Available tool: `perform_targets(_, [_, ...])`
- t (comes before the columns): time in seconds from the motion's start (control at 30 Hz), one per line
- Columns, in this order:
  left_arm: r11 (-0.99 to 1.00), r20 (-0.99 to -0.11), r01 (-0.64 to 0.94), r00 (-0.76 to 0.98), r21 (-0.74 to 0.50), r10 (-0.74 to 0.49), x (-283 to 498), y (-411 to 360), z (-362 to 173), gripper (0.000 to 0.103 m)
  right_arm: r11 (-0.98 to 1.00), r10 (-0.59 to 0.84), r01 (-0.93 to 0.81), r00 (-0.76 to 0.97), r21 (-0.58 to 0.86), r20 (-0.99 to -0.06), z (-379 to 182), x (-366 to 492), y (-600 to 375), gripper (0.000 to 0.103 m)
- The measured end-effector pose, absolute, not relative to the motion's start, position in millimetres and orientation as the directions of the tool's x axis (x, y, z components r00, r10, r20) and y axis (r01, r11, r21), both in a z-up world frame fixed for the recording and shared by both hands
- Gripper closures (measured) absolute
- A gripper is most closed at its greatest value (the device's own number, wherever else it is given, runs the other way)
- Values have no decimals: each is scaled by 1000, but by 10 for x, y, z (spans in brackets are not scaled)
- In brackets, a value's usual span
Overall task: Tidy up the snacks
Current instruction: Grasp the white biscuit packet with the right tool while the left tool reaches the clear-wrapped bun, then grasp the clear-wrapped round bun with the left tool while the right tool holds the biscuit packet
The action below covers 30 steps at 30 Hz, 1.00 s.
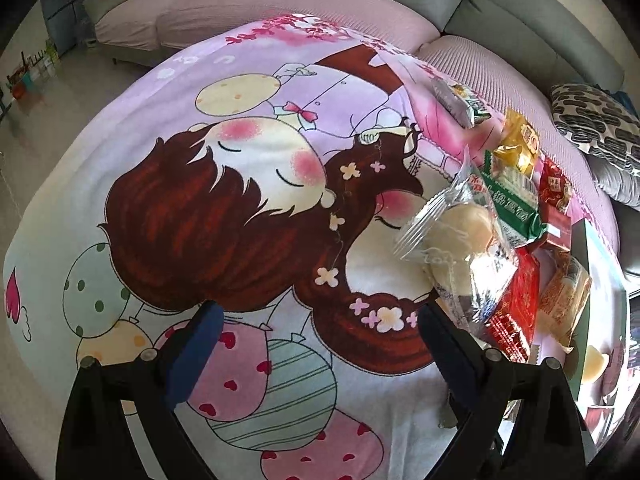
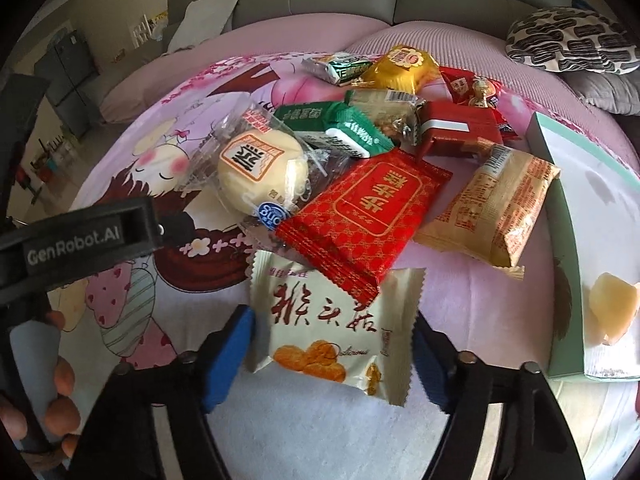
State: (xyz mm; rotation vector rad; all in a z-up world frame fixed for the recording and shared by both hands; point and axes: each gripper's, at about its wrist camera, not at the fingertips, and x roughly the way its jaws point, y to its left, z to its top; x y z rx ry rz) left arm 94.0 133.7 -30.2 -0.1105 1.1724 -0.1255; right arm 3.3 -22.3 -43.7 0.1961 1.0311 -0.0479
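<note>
A heap of wrapped snacks lies on a cartoon-print cloth (image 1: pixel 240 184). In the right wrist view my right gripper (image 2: pixel 334 344) is open, its blue pads either side of a cream biscuit packet (image 2: pixel 332 332) without gripping it. Behind that lie a red packet (image 2: pixel 368 208), a clear-wrapped round bun (image 2: pixel 256 168), green packets (image 2: pixel 344 128), a tan packet (image 2: pixel 496 208), a red box (image 2: pixel 460 128) and a gold packet (image 2: pixel 404 64). A mint-edged box (image 2: pixel 560 208) at right holds a pale yellow piece (image 2: pixel 612 308). My left gripper (image 1: pixel 320 320) is open and empty over the cloth, left of the bun (image 1: pixel 460 240).
A grey sofa with pink covers (image 2: pixel 320 4) curves behind the table. A black-and-white patterned cushion (image 2: pixel 572 40) lies at the back right. The other hand-held gripper body (image 2: pixel 80 236) and fingers of a hand (image 2: pixel 60 392) show at the left of the right wrist view.
</note>
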Motion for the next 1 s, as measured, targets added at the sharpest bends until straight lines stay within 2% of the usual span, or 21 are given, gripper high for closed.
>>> perform_targets(0.27, [984, -901, 40, 397, -174, -175, 957, 1283, -248, 5, 975, 93, 125, 522, 184, -848, -408, -49, -316, 41])
perform_targets(0.3, [983, -900, 38, 399, -177, -177, 962, 1281, -242, 5, 974, 98, 122, 524, 188, -846, -405, -59, -315, 45])
perform_targets(0.6, [981, -894, 39, 408, -188, -187, 953, 1287, -200, 5, 969, 131, 112, 515, 218, -847, -369, -175, -343, 48])
perform_targets(1.0, [975, -877, 1, 437, -223, -201, 955, 1350, -138, 5, 963, 161, 93, 558, 254, -814, 0, -348, -367, 48])
